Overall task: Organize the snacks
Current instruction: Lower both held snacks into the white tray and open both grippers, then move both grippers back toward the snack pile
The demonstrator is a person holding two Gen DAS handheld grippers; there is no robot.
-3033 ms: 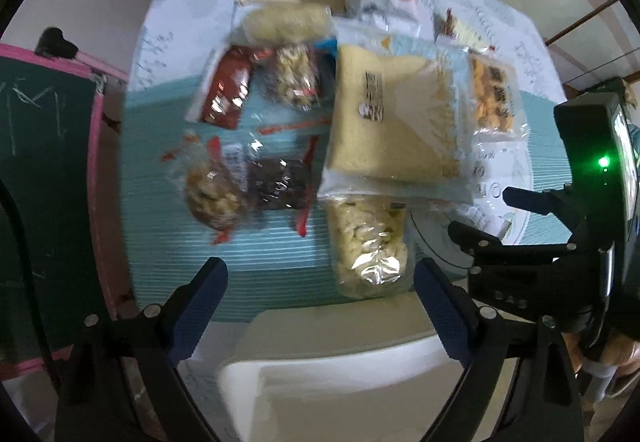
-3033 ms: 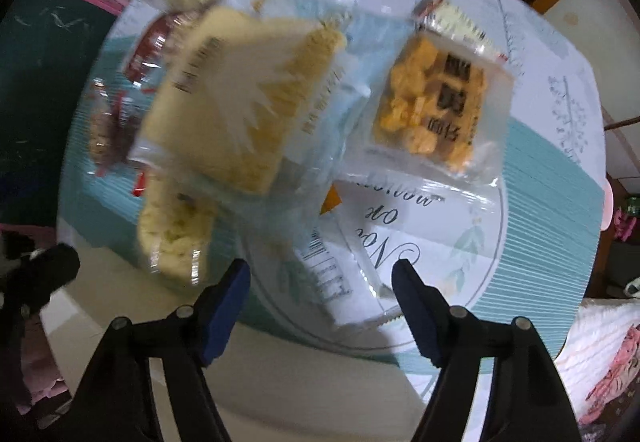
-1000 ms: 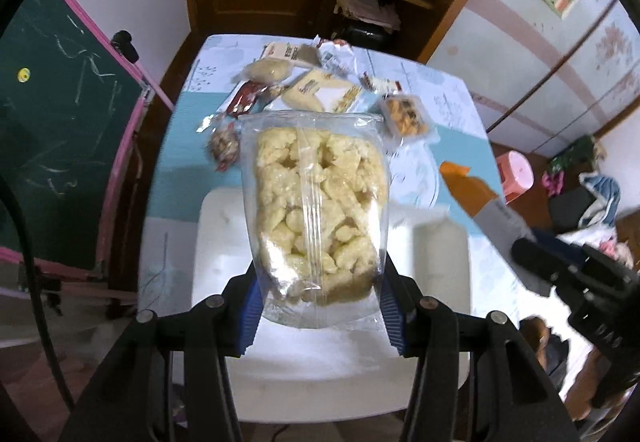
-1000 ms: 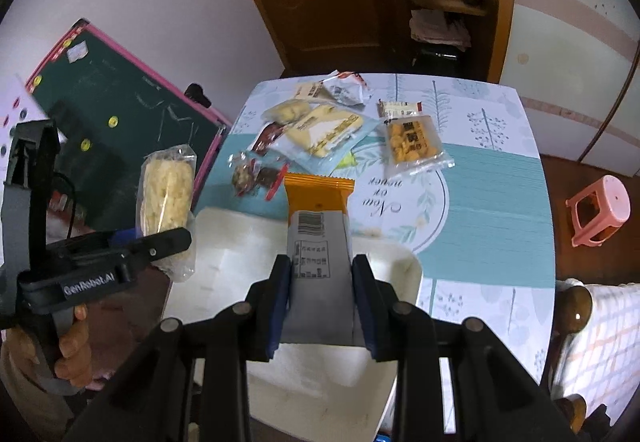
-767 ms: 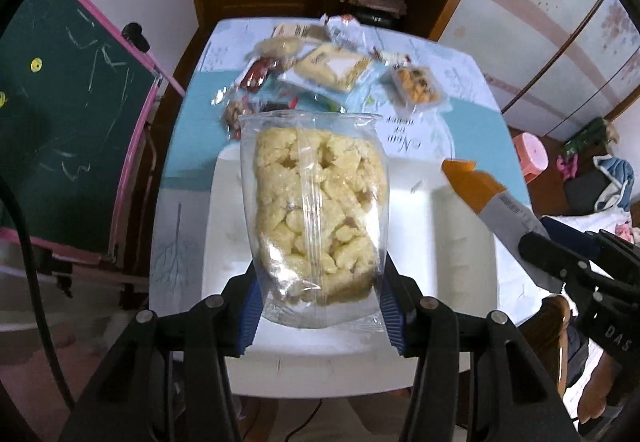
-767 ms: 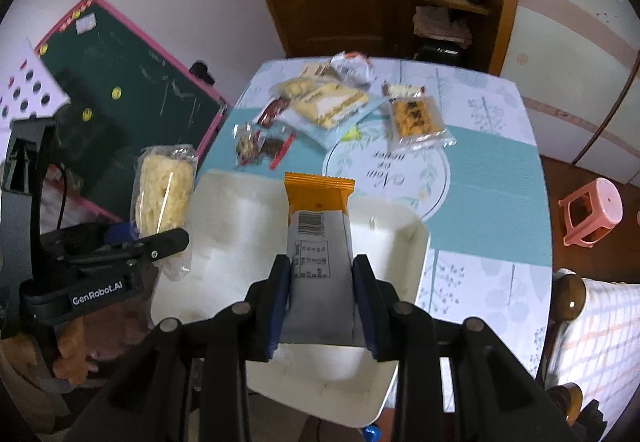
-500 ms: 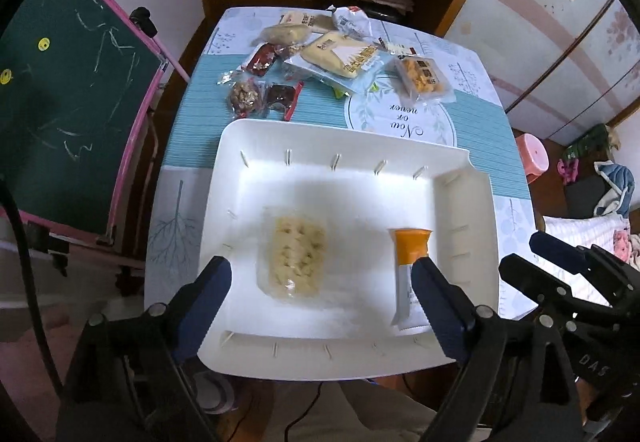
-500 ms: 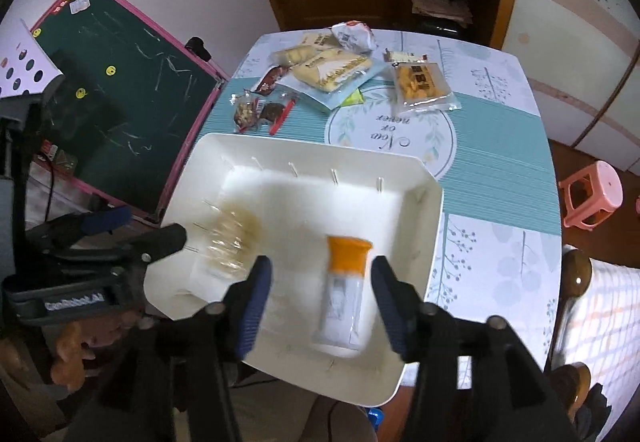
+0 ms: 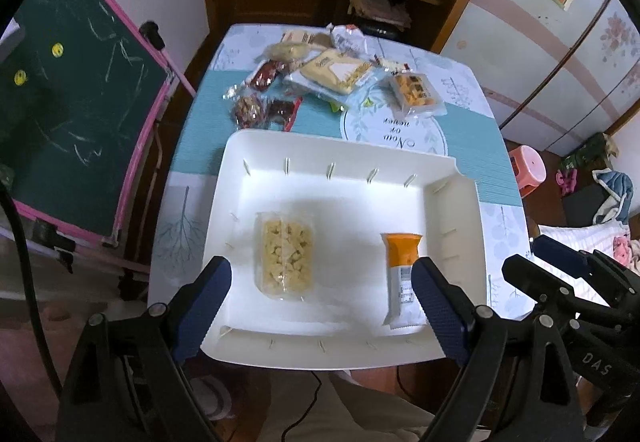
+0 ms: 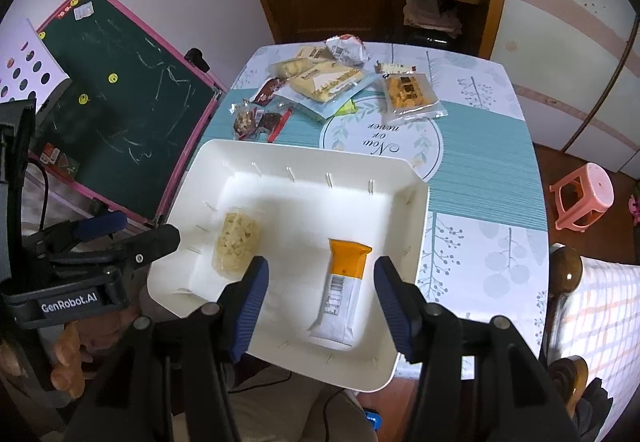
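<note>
Snacks sit two to the white tray: a clear bag of pale yellow puffed pieces toward its left edge, lying flat, and an orange-and-white wrapped bar toward its right edge, its orange end pointing at the far rim. They lie well apart on the bare white floor. My left gripper hangs above the near rim with its blue fingers spread wide, nothing between them. My right gripper has its fingers parted too, above the bar without touching it. More snack packets lie heaped at the far end of the tabletop, beyond the tray: a large yellow pouch, an orange cracker pack, dark red packets.
</note>
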